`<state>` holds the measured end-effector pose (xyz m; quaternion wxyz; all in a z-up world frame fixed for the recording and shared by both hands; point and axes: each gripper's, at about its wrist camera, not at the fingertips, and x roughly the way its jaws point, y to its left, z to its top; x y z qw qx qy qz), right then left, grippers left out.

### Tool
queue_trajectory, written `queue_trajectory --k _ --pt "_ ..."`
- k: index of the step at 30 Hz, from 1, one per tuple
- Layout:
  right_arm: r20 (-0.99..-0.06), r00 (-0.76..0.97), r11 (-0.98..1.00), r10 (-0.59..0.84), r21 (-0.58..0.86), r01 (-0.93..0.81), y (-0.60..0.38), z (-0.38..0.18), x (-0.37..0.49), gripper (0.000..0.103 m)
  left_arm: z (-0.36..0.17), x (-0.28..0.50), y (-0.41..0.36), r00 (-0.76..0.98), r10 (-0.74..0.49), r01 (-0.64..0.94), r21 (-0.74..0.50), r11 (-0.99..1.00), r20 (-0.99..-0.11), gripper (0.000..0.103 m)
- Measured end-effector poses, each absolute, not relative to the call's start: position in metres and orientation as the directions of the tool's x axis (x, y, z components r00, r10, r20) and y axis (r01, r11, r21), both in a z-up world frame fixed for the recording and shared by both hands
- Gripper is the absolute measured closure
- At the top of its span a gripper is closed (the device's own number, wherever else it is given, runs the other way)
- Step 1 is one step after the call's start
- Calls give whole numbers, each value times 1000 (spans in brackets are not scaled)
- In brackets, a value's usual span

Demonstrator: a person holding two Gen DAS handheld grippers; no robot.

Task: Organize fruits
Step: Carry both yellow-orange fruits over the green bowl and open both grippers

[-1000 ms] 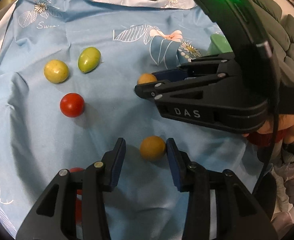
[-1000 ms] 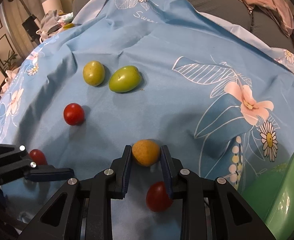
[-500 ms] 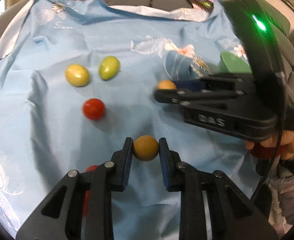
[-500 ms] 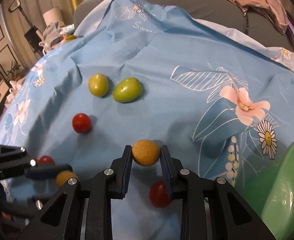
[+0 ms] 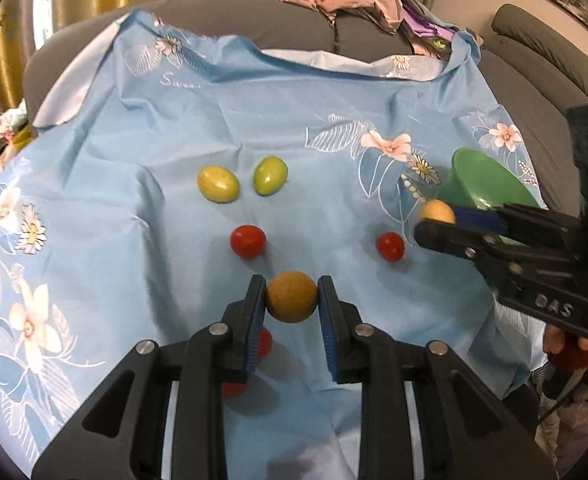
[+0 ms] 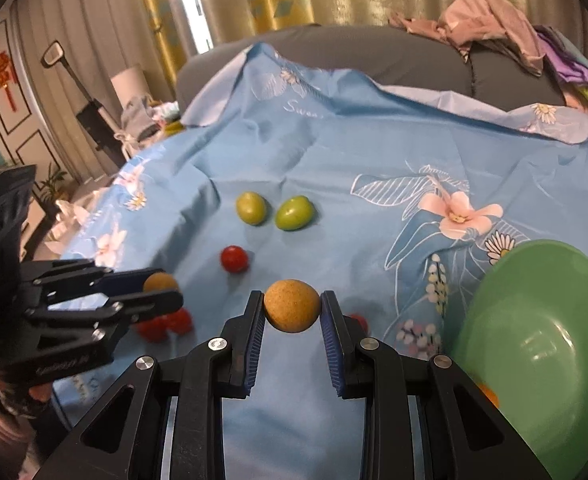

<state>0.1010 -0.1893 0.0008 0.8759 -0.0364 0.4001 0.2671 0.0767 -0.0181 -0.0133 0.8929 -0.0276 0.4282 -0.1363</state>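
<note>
Right wrist view: a green bowl (image 6: 533,344) is seen at the near right on the blue floral cloth (image 6: 373,152), the largest piece and probably stiff, light plastic. The right gripper (image 6: 292,312) is closed across the middle of a tan round fruit (image 6: 292,306), held clear of the cloth. The left gripper (image 5: 292,298) is clamped likewise on a second tan fruit (image 5: 292,297). Both fruits are judged light, firm and rough-skinned, best pinched at the widest part. The red tomatoes (image 5: 248,241) look smoother and softer.
</note>
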Motion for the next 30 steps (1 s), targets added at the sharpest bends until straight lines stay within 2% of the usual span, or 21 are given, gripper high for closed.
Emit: queue_trajectory --k 30 --pt "-607 644 869 466 177 -462 -243 45 38 73 44 45 -71 670 -255 294 -67 953 -697 77"
